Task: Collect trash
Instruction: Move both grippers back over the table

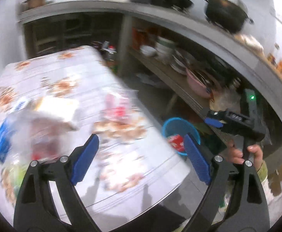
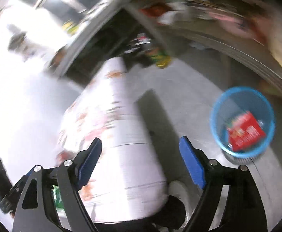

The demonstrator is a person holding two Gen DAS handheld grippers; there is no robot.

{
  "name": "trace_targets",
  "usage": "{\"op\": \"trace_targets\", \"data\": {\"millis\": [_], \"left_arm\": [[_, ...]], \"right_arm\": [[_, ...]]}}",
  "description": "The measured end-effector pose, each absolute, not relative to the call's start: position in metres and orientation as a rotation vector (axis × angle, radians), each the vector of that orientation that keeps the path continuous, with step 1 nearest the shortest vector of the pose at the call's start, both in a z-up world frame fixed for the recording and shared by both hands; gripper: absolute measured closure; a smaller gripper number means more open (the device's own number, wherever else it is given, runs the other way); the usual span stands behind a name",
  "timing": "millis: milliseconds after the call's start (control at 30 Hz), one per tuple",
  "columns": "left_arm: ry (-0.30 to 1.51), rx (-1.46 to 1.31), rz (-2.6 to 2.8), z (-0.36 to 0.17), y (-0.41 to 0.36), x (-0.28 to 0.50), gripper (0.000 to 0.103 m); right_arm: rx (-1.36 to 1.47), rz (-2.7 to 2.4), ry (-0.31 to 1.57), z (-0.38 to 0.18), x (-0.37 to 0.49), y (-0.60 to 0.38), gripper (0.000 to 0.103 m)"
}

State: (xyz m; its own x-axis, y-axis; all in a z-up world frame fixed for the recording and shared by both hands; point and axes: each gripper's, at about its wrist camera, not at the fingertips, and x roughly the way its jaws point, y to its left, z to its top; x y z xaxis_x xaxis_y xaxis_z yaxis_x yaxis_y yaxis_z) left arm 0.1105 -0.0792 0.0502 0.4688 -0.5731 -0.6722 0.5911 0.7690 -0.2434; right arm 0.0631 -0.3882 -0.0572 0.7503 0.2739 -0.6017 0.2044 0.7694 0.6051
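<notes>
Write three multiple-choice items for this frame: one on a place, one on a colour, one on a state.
1. Where does the bin stand?
A. On the table
B. On the floor beside the table
C. On the shelf

2. What colour is the packet in the bin?
A. Red
B. Green
C. Black

3. How is the right gripper?
A. Shut on a packet
B. Shut, holding nothing
C. Open, holding nothing

Answers:
1 B: the right wrist view shows the blue bin on grey floor, off the edge of the table.
2 A: a red packet lies inside the bin in both views.
3 C: its blue pads stand wide apart with nothing between them.
</notes>
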Motion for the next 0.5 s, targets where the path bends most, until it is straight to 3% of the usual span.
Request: {"op": "trace_targets", "data": {"millis": [267,500], "left_arm": [[0.76,-0.137,-0.455,0.041,0.043,0.117,0.014],[0.773,-0.17,-0.391,0.022,0.074,0.13,0.014]], "right_arm": [[0.375,0.547,0.807,0.011,0.165,-0.24,0.01],[0.022,0.743,1.032,-0.005,0.245,-0.115,0.01]]}}
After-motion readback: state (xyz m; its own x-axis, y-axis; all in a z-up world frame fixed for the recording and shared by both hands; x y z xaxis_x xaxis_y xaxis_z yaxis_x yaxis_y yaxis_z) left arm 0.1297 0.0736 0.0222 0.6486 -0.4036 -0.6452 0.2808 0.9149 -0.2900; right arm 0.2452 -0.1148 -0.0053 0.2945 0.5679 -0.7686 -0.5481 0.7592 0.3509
